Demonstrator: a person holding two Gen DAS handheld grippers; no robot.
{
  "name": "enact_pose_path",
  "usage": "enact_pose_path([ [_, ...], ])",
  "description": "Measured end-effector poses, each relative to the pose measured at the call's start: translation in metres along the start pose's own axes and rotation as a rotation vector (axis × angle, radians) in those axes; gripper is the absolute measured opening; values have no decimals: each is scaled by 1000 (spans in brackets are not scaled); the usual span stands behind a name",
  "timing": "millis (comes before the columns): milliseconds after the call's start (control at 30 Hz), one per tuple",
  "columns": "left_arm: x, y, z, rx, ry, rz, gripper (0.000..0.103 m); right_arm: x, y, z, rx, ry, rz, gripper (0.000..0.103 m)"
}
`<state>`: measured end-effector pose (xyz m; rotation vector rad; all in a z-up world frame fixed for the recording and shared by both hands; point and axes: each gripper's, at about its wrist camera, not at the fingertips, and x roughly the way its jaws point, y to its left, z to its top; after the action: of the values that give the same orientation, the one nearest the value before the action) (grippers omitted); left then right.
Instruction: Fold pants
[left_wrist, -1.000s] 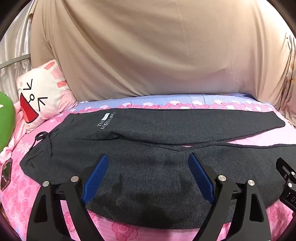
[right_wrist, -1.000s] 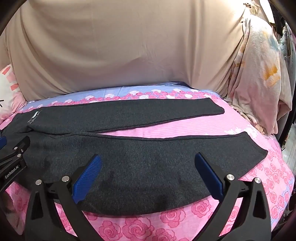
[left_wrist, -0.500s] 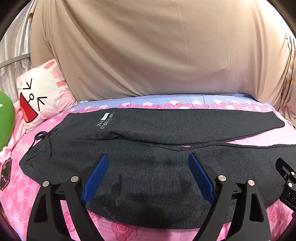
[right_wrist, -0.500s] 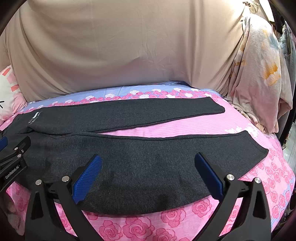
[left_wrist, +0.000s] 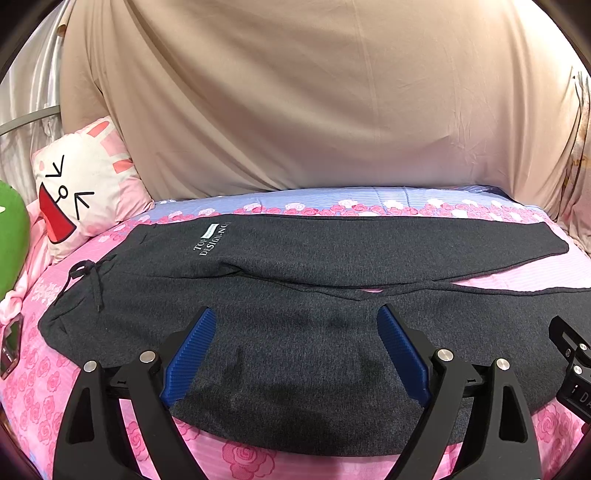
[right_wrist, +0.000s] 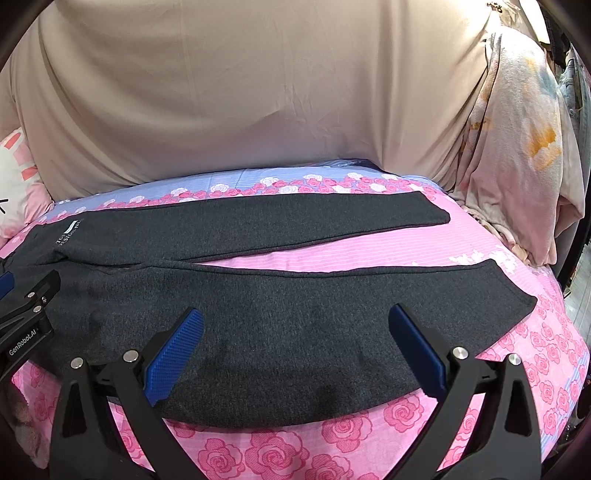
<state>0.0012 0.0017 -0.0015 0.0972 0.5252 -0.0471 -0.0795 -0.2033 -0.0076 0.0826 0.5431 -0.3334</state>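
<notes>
Pants: dark grey pants (left_wrist: 295, 332) lie flat across the bed (left_wrist: 240, 458), waistband at the left, both legs running to the right.
Far leg: in the right wrist view the far leg (right_wrist: 295, 225) ends short of the bed's right edge, parted from the near leg (right_wrist: 295, 325) by a wedge of pink sheet.
Near leg: its cuff reaches farther right, and its near edge lies close to the front of the bed.
Waist details: a dark drawstring (left_wrist: 92, 277) lies knotted at the left end; white lettering (left_wrist: 211, 240) sits on the far hip.
Left tool: the left tool (left_wrist: 295, 350) hovers over the hip and upper near leg, blue pads spread wide, holding nothing.
Right tool: the right tool (right_wrist: 295, 350) hovers over the middle of the near leg, also wide open and empty; whether the pads touch the cloth cannot be told.
Bedding: pink rose-print sheet, with a blue striped band along the far side.
Surroundings: a cartoon-face pillow (left_wrist: 81, 192) at far left beside a green cushion (left_wrist: 11, 236); a beige sheet (left_wrist: 314, 103) hangs behind the bed.
</notes>
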Motion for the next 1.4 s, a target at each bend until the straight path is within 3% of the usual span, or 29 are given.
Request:
enact_pose_path([
  [1400, -1, 2, -1, 0, -2, -1, 91, 1, 0, -1, 2, 8, 0, 98],
])
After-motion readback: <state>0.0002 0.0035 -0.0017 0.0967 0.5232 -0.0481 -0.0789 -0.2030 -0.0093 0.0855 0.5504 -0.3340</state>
